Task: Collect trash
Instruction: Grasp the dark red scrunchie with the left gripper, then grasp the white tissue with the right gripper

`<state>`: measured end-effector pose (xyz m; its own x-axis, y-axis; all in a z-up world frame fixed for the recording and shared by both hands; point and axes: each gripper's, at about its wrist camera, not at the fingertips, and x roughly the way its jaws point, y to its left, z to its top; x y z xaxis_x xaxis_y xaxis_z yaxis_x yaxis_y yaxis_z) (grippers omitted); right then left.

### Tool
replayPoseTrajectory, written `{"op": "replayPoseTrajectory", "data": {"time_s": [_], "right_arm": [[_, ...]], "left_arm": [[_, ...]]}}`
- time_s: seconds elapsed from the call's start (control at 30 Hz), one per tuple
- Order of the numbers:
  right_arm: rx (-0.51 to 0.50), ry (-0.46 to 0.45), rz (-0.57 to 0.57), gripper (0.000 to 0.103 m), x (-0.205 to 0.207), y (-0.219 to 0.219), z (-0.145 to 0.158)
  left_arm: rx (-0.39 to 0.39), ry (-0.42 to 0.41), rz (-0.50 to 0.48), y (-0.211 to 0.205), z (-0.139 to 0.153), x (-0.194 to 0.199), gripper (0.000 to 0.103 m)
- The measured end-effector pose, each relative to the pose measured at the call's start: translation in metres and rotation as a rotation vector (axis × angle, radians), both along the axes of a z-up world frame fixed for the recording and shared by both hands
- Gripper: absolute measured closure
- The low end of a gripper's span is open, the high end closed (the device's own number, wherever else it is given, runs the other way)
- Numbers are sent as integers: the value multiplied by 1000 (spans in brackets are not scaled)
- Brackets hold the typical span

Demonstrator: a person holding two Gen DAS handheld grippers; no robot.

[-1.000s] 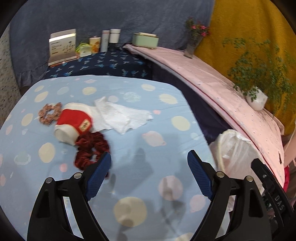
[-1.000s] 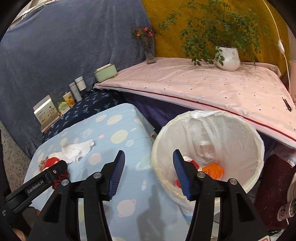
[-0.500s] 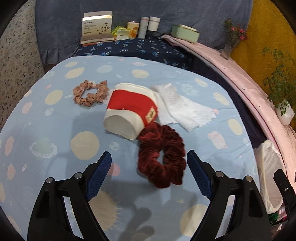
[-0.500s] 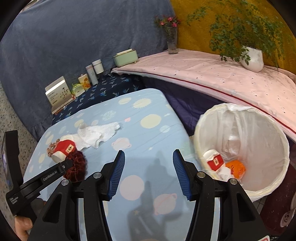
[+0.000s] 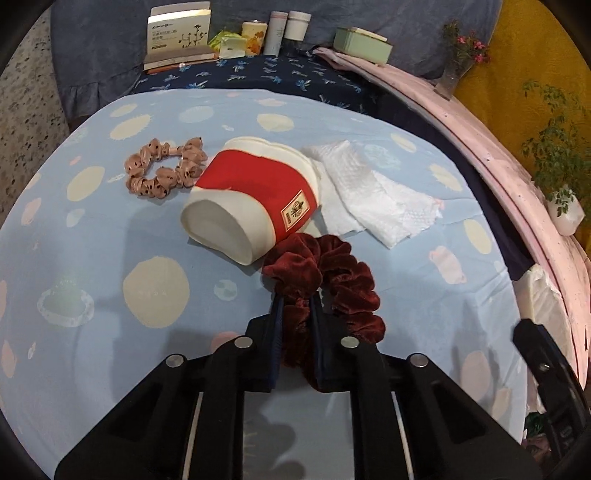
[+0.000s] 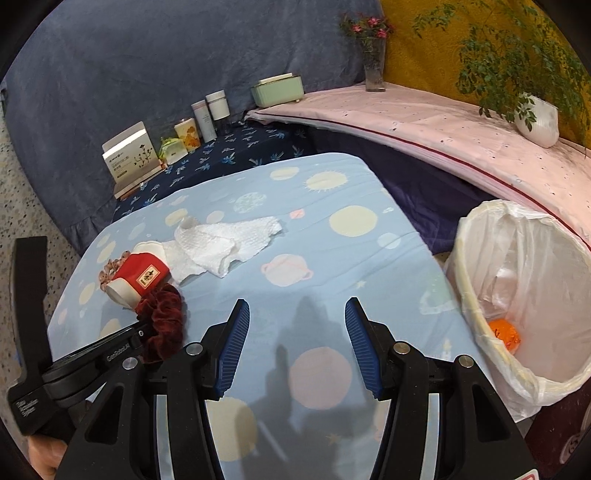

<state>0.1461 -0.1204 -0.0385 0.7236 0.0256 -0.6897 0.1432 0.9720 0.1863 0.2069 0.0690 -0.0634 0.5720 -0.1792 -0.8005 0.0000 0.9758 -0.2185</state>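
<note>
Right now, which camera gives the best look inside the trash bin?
The right wrist view: the trash bin faces it, open, with an orange item inside. The left wrist view catches only a sliver of its liner at the right edge.

In the right wrist view, the black body of the left gripper (image 6: 144, 334) is showing white lettering that seems to read "GenRobot.AI", with more white print lower on its handle too small to make out. The white box (image 5: 180, 35) at the back is carrying a line of small print beside a flower drawing, too blurred to read. The red and white paper cup (image 5: 255, 197) is wearing a square label whose mark is not legible.
</note>
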Motion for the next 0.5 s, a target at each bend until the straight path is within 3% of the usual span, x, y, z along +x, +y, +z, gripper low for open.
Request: {"op": "replayPoseTrajectory", "data": {"time_s": [0.17, 0.5], "right_arm": [[4, 2, 35, 50, 11, 16, 0], [32, 6, 103, 50, 59, 47, 2]], "left_arm": [[-2, -49, -18, 4, 20, -12, 92], [-34, -149, 47, 48, 64, -8, 92]]}}
